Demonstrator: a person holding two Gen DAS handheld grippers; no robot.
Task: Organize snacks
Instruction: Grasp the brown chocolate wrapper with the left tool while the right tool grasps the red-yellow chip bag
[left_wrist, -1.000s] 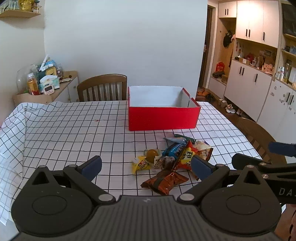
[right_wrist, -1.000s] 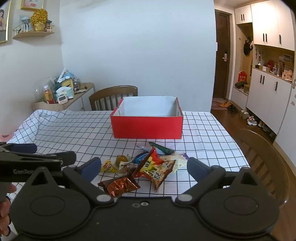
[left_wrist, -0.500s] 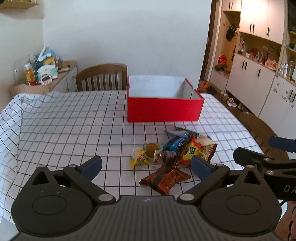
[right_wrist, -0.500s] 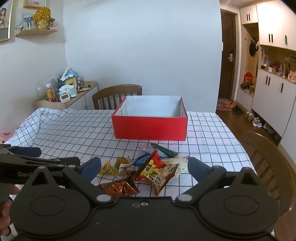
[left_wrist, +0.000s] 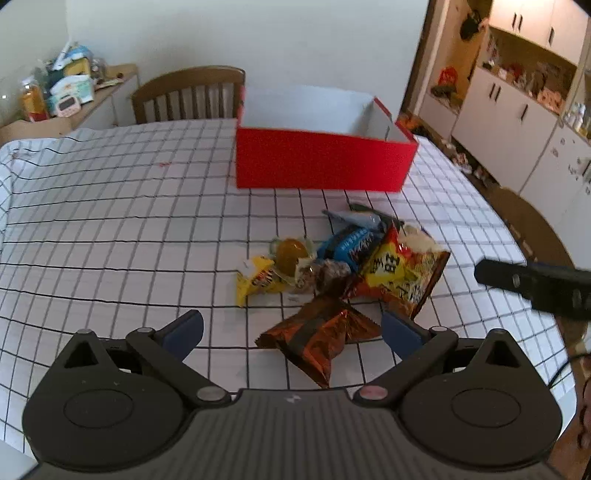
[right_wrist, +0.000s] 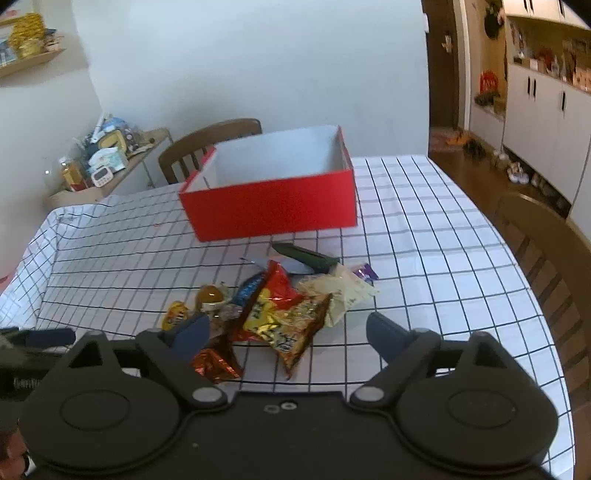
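Observation:
A red box (left_wrist: 325, 162) with a white inside stands open-topped on the checked tablecloth (left_wrist: 110, 229). In front of it lies a pile of snacks: a brown foil packet (left_wrist: 317, 336), a red-and-yellow bag (left_wrist: 399, 269), a blue packet (left_wrist: 347, 245), a yellow packet (left_wrist: 258, 278) and a jelly cup (left_wrist: 290, 251). My left gripper (left_wrist: 291, 326) is open just above the brown foil packet, not touching it. My right gripper (right_wrist: 288, 328) hangs over the red-and-yellow bag (right_wrist: 284, 317); its jaws are closing, still wide, and the pads touch nothing. Behind that bag lie a white packet (right_wrist: 343, 291) and a dark green one (right_wrist: 306, 256).
A wooden chair (left_wrist: 188, 94) stands behind the table, another chair (right_wrist: 546, 266) at its right side. A sideboard (left_wrist: 59, 107) crowded with bottles and boxes is at the back left. White cabinets (left_wrist: 517, 122) line the right wall. The table's rounded edge runs close on the right.
Both grippers have come forward and down toward the snack pile, which now looks larger. The right view has tilted, and the right jaws have narrowed a little.

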